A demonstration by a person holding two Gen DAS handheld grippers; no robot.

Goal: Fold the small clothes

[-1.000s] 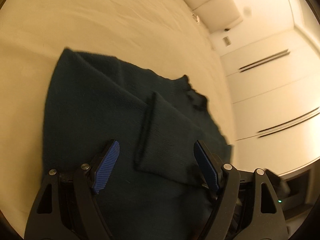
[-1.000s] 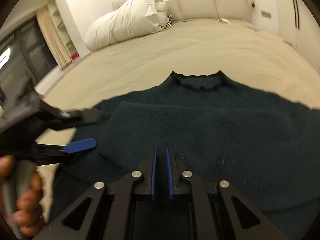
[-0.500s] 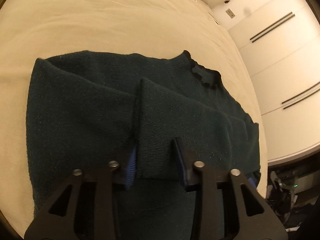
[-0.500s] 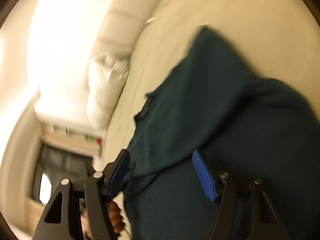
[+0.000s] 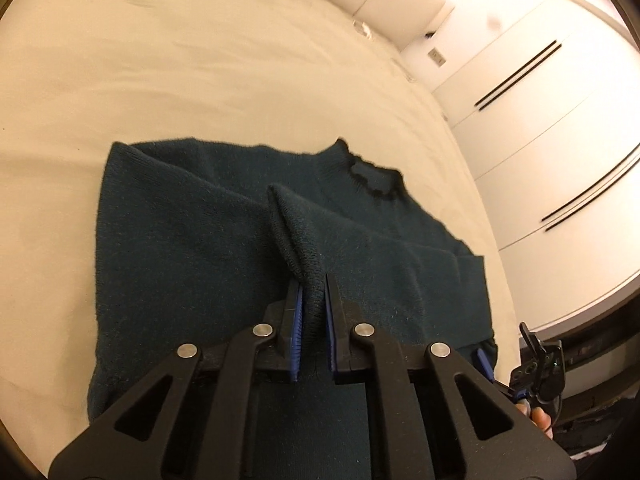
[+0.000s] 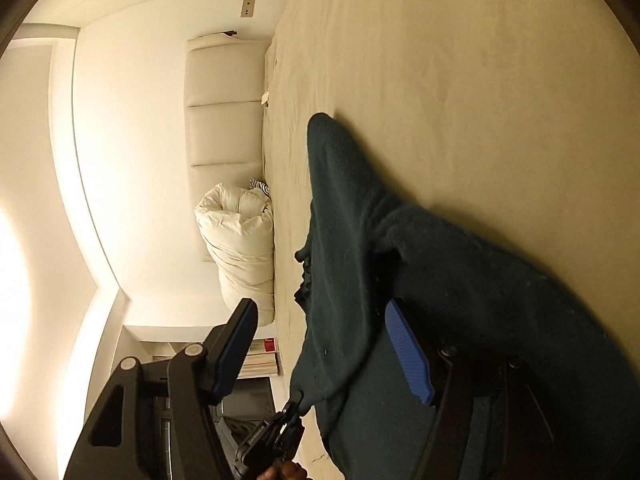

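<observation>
Your left gripper (image 5: pixel 313 300) is pinching the dark green sweater's (image 5: pixel 180 248) cuff on the beige bed (image 5: pixel 200 60); your right gripper (image 6: pixel 320 344) is gaping open, its jaws having just widened, near the white headboard (image 6: pixel 224 100).

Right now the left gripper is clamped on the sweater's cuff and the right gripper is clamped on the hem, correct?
Not quite. The left gripper is clamped on the cuff of the sweater, but the right gripper is open: the right wrist view shows its jaws spread wide around the sweater's edge, gripping nothing.
</observation>
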